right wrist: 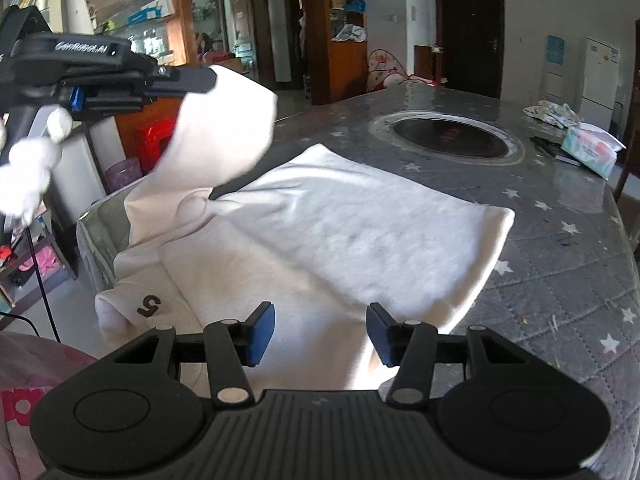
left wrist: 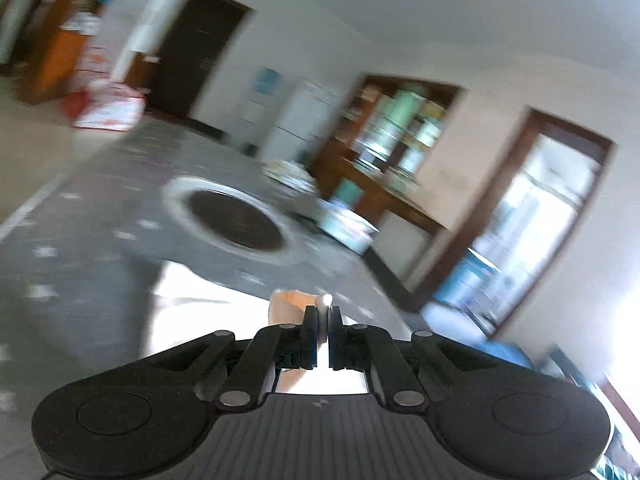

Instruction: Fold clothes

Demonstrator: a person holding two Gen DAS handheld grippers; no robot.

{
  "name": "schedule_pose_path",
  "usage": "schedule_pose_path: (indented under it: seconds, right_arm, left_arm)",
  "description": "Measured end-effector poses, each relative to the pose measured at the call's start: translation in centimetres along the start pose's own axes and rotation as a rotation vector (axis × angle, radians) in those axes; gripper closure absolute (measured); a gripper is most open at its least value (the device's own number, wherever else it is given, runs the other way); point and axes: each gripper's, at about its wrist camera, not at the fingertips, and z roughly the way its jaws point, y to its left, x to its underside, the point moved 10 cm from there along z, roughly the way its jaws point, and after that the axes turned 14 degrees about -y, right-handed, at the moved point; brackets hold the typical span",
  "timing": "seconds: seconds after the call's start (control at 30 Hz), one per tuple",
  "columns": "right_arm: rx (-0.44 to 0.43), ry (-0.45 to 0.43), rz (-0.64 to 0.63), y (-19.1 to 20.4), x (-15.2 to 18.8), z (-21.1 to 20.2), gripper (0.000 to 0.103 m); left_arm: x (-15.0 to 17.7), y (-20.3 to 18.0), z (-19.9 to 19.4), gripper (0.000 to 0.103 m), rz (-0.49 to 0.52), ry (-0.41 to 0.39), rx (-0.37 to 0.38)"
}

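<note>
A cream-white garment is seen spread on a grey star-patterned table cover, directly ahead of and beneath the right gripper. The jaws of the right gripper are held apart, with nothing clamped between the blue pads; the cloth lies below them, and contact cannot be confirmed. A dark numeral mark is noted on a folded part of the garment, ahead and to the left of this gripper.

The left gripper is observed up and to the left of the right one, raised above the table and carried by a white-gloved hand. Its jaws are pressed together on a sleeve-like portion of the garment, which is lifted clear and hangs from the tips to the rest of the cloth. In the left wrist view, which is blurred, the left gripper is shown pinching pale fabric. A round dark inset is set in the table well beyond the garment.
</note>
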Motion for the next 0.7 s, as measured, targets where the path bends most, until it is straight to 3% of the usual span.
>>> schedule_pose_path:
  seconds: [0.17, 0.27, 0.4, 0.53, 0.7]
  right_arm:
    - [0.022, -0.001, 0.010, -0.7, 0.2, -0.6, 0.051]
    - [0.035, -0.001, 0.016, -1.1, 0.3, -1.0, 0.051]
    - [0.031, -0.011, 0.035, -1.3, -0.1, -1.5, 0.052]
    - [0.001, -0.012, 0.057, -0.8, -0.4, -1.0, 0.053]
    - [-0.047, 0.029, 0.041, 0.7, 0.4, 0.5, 0.054]
  left_arm:
    - [4.6, -2.6, 1.9, 0.089, 0.049, 0.153, 0.083]
    - [5.8, -2.5, 1.2, 0.083, 0.093, 0.191, 0.079]
    - [5.9, -0.9, -1.2, 0.061, 0.230, 0.172, 0.014]
    - [6.6, 1.9, -3.5, 0.058, 0.372, 0.178, -0.099]
    - [7.4, 4.3, -5.9, 0.051, 0.397, 0.199, -0.157]
